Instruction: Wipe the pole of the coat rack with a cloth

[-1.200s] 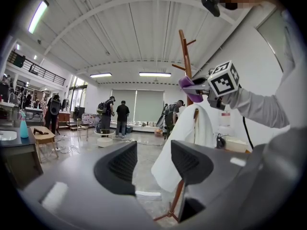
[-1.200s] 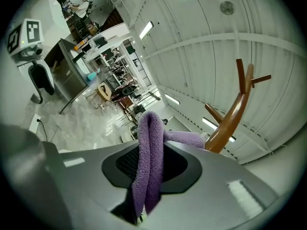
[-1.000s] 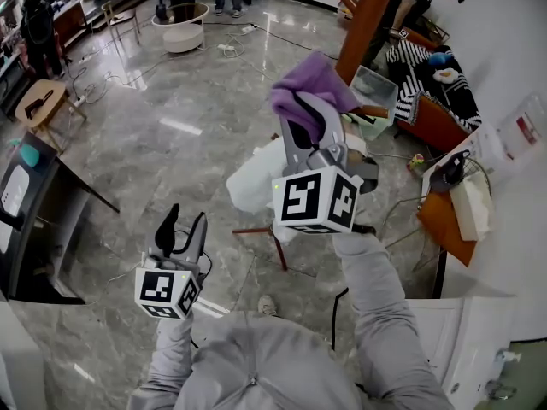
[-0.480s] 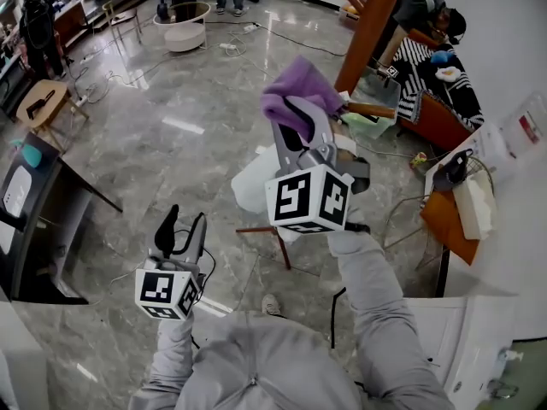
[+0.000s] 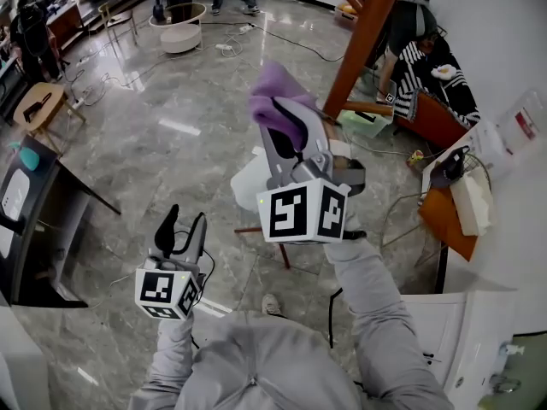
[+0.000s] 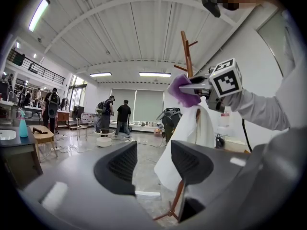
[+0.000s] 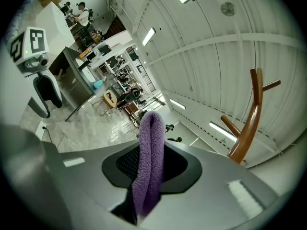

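Right gripper (image 5: 289, 126) up high, jaws clamped on the purple cloth (image 5: 272, 92) — the brown coat rack pole (image 5: 362, 37) stands near, apart from it. Left gripper (image 5: 181, 229) low, jaws parted, nothing between them. Glossy grey marble floor (image 5: 162, 143) — cables (image 5: 286, 34) across it, people (image 6: 123, 115) far off.

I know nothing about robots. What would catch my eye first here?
The purple cloth, pinched in the right gripper at the middle of the head view. Behind it the brown coat rack pole slants to the upper right, with a white garment draped on the rack. The left gripper hangs low left, open and empty.
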{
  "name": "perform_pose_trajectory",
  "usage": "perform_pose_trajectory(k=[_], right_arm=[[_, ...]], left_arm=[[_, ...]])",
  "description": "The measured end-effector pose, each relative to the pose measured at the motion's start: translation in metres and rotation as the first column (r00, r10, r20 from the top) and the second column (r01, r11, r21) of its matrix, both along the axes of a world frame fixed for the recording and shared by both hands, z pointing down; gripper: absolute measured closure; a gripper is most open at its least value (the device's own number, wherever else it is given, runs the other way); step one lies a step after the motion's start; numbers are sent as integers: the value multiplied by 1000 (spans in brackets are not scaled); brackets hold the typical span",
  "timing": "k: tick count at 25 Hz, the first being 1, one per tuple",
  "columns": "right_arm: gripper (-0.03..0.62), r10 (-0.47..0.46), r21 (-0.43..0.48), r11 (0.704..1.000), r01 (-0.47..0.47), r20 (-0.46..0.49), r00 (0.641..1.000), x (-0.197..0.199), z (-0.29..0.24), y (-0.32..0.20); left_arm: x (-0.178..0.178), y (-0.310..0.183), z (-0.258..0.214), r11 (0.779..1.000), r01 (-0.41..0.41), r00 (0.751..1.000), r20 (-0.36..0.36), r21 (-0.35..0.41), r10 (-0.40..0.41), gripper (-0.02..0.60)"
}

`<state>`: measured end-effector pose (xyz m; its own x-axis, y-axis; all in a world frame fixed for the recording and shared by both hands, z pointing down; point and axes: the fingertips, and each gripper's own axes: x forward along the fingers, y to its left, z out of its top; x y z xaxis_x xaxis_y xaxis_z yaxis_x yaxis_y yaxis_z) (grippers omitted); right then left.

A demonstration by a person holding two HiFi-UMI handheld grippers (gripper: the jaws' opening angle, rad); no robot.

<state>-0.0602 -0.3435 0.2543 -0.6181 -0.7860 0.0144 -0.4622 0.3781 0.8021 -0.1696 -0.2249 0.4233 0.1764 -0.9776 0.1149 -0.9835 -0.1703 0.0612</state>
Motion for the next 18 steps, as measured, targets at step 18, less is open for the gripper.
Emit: perform_pose_trajectory(k=[18], right_arm=[[513, -80, -83, 992, 91, 131, 988, -21, 14, 65]], left_arm=[[-9, 11, -7, 999, -26, 1000, -1, 19, 26, 345]])
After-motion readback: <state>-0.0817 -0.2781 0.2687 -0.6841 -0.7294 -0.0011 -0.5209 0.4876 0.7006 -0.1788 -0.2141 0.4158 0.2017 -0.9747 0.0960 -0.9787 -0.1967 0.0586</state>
